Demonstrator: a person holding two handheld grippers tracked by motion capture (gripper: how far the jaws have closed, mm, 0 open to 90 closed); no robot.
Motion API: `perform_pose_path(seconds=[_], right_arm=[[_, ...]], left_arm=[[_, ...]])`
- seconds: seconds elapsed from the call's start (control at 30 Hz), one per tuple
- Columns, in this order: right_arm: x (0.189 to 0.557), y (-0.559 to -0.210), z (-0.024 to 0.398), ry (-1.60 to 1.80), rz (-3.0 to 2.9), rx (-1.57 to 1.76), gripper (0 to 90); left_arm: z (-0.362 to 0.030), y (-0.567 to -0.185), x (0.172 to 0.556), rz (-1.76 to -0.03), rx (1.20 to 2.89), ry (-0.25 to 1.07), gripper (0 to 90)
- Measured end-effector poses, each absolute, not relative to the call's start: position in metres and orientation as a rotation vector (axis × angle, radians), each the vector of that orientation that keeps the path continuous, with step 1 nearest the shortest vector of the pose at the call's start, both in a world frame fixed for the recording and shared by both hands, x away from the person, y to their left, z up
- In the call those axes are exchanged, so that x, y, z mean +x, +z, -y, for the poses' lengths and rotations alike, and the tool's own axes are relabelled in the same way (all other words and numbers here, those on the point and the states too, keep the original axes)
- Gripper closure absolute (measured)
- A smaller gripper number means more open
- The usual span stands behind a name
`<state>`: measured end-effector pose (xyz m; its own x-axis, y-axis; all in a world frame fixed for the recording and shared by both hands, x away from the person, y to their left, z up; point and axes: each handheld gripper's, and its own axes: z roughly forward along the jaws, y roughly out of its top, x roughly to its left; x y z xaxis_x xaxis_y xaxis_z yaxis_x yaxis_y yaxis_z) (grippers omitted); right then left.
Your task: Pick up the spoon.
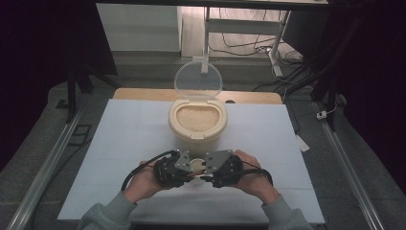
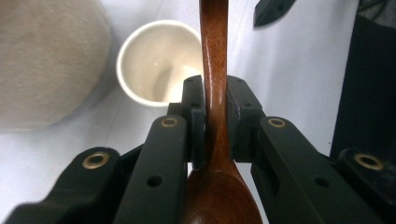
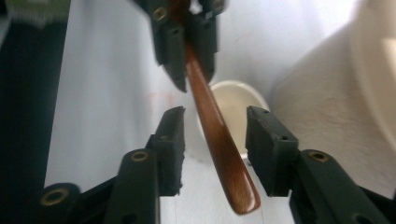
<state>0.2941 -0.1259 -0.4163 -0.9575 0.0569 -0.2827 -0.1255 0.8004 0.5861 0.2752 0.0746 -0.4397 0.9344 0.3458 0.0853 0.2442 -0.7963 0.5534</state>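
A brown wooden spoon (image 2: 215,51) runs between the two grippers low over the table's near middle. My left gripper (image 2: 215,95) is shut on the spoon's neck, just above its bowl (image 2: 219,196). My right gripper (image 3: 215,121) stands open around the handle (image 3: 219,140), and neither pad touches it. The left gripper (image 3: 187,37) appears across from it, clamped on the spoon. A small white cup (image 2: 156,60) stands empty just below the spoon. In the high view the left gripper (image 1: 187,175) and right gripper (image 1: 207,176) meet tip to tip over the cup (image 1: 196,165).
A cream rice container (image 1: 197,120), full of rice, stands just behind the grippers with its clear lid (image 1: 197,79) tipped up. All of this rests on a white mat (image 1: 129,139). Metal rails run along both sides of the table.
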Motion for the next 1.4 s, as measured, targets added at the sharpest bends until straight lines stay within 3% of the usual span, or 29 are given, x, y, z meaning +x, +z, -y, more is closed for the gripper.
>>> perform_pose_path(seconds=[0.63, 1.4], right_arm=[[0.307, -0.419, 0.198, 1.378, -2.405, 0.672, 45.2], [0.3, -0.437, 0.183, 1.565, -2.396, 0.814, 39.5]], left_arm=[[-0.087, -0.435, 0.274, -0.475, 2.395, 0.359, 78.5], [-0.085, -0.435, 0.267, -0.469, 2.293, 0.465, 78.6]])
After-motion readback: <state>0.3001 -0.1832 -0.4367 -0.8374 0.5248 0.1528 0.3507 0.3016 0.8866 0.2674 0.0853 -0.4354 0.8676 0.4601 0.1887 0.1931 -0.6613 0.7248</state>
